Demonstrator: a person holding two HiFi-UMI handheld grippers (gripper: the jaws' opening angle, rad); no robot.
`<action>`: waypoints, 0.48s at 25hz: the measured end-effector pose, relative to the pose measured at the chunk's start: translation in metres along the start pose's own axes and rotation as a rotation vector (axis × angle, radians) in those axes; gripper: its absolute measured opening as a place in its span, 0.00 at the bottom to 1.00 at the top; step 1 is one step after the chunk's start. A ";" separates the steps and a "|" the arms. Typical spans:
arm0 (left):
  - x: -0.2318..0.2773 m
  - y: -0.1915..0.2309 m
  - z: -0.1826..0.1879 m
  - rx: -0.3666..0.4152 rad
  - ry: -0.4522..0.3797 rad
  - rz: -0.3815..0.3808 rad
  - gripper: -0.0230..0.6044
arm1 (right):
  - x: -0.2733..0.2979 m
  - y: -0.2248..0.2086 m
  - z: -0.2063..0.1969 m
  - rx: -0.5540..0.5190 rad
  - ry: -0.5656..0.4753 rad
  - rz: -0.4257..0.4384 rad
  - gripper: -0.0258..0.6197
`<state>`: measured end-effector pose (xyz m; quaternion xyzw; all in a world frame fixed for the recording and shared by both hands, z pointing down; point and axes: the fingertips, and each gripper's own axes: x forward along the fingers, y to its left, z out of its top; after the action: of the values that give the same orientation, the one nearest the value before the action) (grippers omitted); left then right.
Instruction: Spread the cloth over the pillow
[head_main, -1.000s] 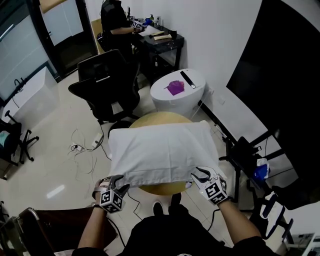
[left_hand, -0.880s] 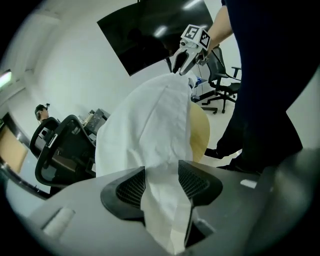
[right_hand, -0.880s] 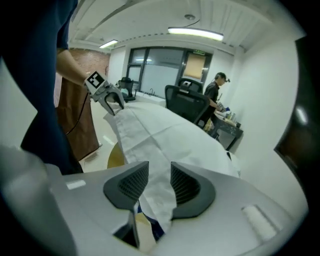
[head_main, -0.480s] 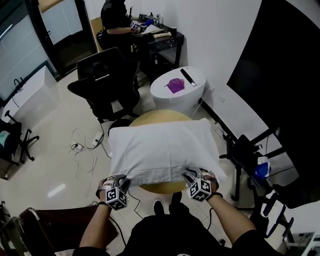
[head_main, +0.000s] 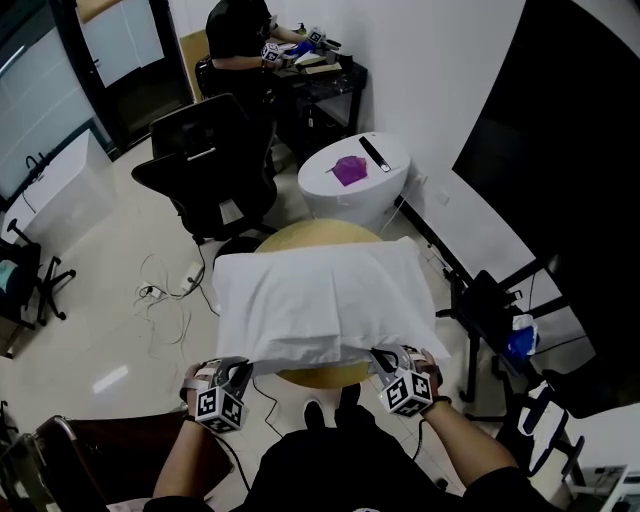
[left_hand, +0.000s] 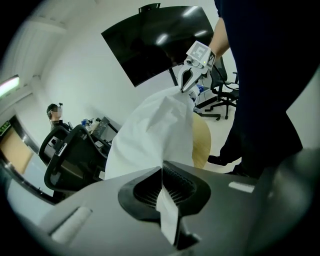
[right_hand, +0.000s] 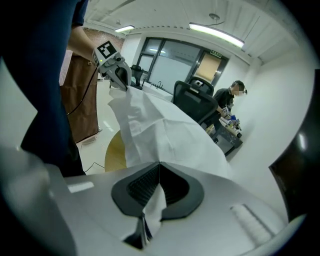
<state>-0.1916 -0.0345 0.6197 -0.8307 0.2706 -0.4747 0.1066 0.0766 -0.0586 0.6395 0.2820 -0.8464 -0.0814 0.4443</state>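
**A:** Where is the cloth (head_main: 320, 300) at this moment?

**B:** It lies white and wide on the round wooden surface (head_main: 322, 233), and it bulges in the middle. I think the pillow is below it, but I cannot see the pillow by itself. The near edge hangs toward the person, and each near corner is between a pair of fingers (left_hand: 147, 192).

**A:** So both are gripping?

**B:** Yes. The left gripper (head_main: 238, 370) has just been closing, and now its fingers are pressed together with a thin fold of cloth pinched between them. The right gripper (head_main: 382, 357) has done the same on the other corner. From each pair of fingers the cloth runs away in a loose slope toward the far side.

**A:** How will it handle, in your opinion?

**B:** Very light and very soft, I would say. It creases just beyond the fingers and sags between the two grippers, so it has no stiffness of its own. It seems thin and a little smooth, so a small pinch could slip out under a sharp pull.

**A:** And the best place to hold?

**B:** At the corners, as now, with the hem deep between the fingers. Keeping the two grippers well apart should hold the edge between them taut.
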 end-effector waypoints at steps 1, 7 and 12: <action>-0.005 0.001 0.002 -0.001 -0.006 0.004 0.04 | -0.004 0.000 0.002 0.001 -0.011 -0.002 0.05; -0.034 0.001 0.014 0.025 -0.038 0.019 0.04 | -0.031 0.000 0.015 0.007 -0.059 -0.005 0.05; -0.063 0.006 0.029 0.047 -0.059 0.042 0.04 | -0.063 -0.004 0.035 -0.012 -0.114 -0.027 0.05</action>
<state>-0.1945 -0.0073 0.5556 -0.8358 0.2735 -0.4537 0.1439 0.0783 -0.0309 0.5725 0.2857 -0.8659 -0.1085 0.3961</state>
